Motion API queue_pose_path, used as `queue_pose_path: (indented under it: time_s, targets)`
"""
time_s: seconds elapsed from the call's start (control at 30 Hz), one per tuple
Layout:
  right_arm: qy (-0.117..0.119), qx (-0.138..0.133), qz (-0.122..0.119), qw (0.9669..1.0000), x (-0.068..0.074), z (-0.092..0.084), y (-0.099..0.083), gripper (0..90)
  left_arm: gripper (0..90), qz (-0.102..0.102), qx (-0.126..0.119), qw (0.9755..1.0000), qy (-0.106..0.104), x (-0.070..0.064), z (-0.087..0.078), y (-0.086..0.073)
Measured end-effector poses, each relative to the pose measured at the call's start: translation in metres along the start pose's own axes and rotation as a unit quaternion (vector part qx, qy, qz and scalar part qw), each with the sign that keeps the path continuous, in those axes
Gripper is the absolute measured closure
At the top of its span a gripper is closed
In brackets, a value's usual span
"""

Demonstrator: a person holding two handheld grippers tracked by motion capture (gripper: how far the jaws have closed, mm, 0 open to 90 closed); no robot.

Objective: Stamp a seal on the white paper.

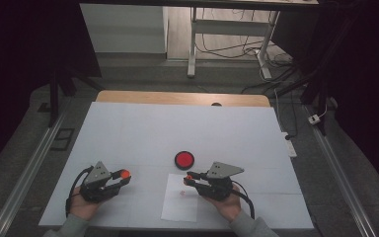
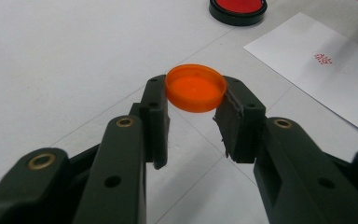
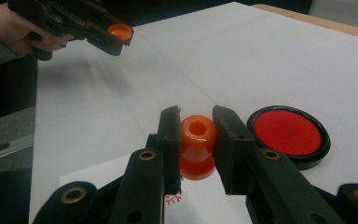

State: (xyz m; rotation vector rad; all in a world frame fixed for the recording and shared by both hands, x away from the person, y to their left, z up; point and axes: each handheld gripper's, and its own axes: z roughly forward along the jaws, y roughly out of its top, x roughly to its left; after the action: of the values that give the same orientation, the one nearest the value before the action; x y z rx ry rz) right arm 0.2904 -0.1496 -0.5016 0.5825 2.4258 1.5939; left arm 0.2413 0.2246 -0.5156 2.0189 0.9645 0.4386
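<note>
left tongs (image 2: 193,105): clamped on orange cap (image 2: 196,87) | right tongs (image 3: 196,128): clamped on orange stamp (image 3: 197,145), above paper (image 1: 180,197) | ink pad (image 1: 184,159): just beyond

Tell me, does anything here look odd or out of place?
Nothing stands out. The left claw holds an orange cap, the right claw an orange stamp above the paper, beside the open red ink pad.

Tongs: two, one in each of my hands, left tongs (image 1: 125,174) and right tongs (image 1: 188,178)
Caps: one, orange cap (image 2: 196,87)
Stamps: one, orange stamp (image 3: 197,145)
Ink pads: one, red ink pad (image 1: 184,159)
Paper sheets: one paper (image 1: 180,208)
Stamped marks: one red mark (image 2: 323,58)
Desks: one desk (image 1: 168,123)
</note>
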Motion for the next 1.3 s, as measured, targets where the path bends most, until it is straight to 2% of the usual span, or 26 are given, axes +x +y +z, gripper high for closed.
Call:
queue_pose_path:
  time_s: [0.6,1.03,1.3]
  targets:
    - [-0.011,-0.03,0.013,0.9994,-0.012,-0.015,0.011,72.5,64.2,0.0,0.004,1.0,-0.003,0.0,0.002,-0.001]
    - [-0.017,-0.063,0.025,0.9976,-0.023,-0.029,0.023,72.5,64.2,0.0,0.006,1.0,-0.006,0.0,0.003,-0.002]
    - [-0.021,-0.078,0.025,0.9964,-0.023,-0.038,0.029,72.4,64.1,0.005,0.008,0.9999,-0.006,-0.003,0.003,-0.002]
